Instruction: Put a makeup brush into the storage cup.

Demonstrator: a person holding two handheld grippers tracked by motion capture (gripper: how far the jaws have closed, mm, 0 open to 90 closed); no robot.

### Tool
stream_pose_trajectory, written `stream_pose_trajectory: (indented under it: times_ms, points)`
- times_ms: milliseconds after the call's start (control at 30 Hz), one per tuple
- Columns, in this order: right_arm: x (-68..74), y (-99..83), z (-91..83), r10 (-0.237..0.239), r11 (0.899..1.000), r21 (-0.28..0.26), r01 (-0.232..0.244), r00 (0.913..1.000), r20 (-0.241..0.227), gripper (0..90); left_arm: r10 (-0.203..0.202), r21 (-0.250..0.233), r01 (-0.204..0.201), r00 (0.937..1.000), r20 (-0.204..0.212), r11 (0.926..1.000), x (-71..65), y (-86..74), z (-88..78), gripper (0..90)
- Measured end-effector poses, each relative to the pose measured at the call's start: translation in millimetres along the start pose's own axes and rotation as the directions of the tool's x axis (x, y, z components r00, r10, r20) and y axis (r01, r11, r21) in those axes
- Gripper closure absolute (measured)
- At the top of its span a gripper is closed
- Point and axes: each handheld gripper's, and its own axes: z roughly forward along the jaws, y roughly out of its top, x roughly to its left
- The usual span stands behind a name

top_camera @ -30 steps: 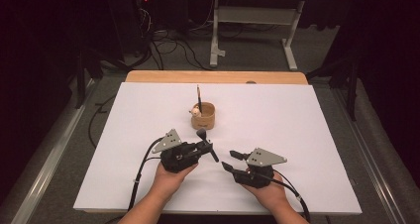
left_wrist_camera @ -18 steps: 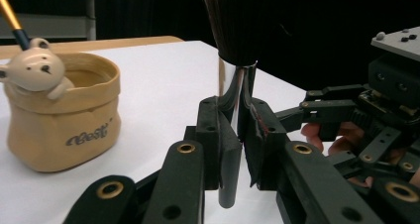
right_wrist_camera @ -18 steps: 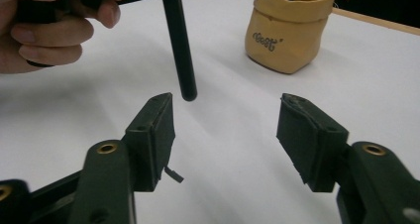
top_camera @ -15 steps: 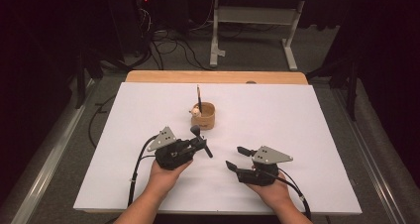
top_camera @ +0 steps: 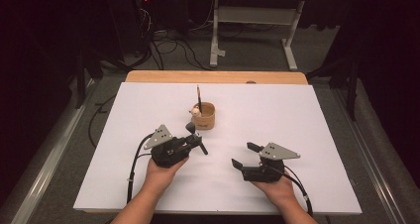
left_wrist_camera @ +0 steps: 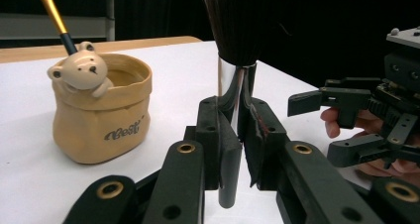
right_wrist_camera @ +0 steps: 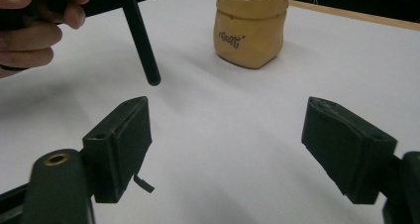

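My left gripper (top_camera: pixel 194 141) is shut on a make-up brush (top_camera: pixel 197 140) with a black handle, a silver collar and dark bristles. In the left gripper view the pads clamp the brush (left_wrist_camera: pixel 236 80) at the collar, bristles up. Just beyond stands a tan holder (top_camera: pixel 205 117) with a small bear on its rim (left_wrist_camera: pixel 81 70) and a thin gold-banded brush (left_wrist_camera: pixel 52 11) inside. To the right, my right gripper (top_camera: pixel 245 154) stands open with its jaws just opening wider; between its pads (right_wrist_camera: pixel 121 144) lies only bare white table. The brush handle's end (right_wrist_camera: pixel 143 45) hangs ahead of it, apart from it.
A white sheet (top_camera: pixel 307 115) covers the table, with a wooden edge (top_camera: pixel 213 77) at the back. Beyond the table are floor cables (top_camera: pixel 168 40) and a metal stand (top_camera: pixel 252 16). A black cable (top_camera: pixel 132 164) trails from the left gripper.
The right gripper's jaws have spread wider and it has drawn slightly to the right, away from the brush. The left gripper keeps its grip on the brush and has shifted a little left.
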Motion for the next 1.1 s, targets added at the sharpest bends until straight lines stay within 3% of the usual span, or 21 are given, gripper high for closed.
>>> stream_pose_trajectory:
  times_ms: [467, 767, 1100]
  points:
    - [-7.6, -1.0, -2.2, 0.009, 1.000, -0.004, -0.009, 0.9983, 0.057, 1.0, 0.007, -0.006, -0.008, 0.9986, -0.053, 1.0000, 8.1, 3.1, -6.8, 77.8]
    - [-10.0, -0.7, -4.4, 0.013, 1.000, -0.005, -0.013, 0.9973, 0.073, 0.9, 0.011, -0.006, -0.011, 0.9954, -0.095, 0.9999, 11.9, 4.9, -10.5, 77.8]
    - [-13.0, -0.6, -9.1, 0.036, 0.999, -0.020, -0.034, 0.9955, 0.088, 0.9, 0.001, -0.015, -0.002, 0.9942, -0.108, 0.9999, 12.7, 6.9, -12.6, 77.9]
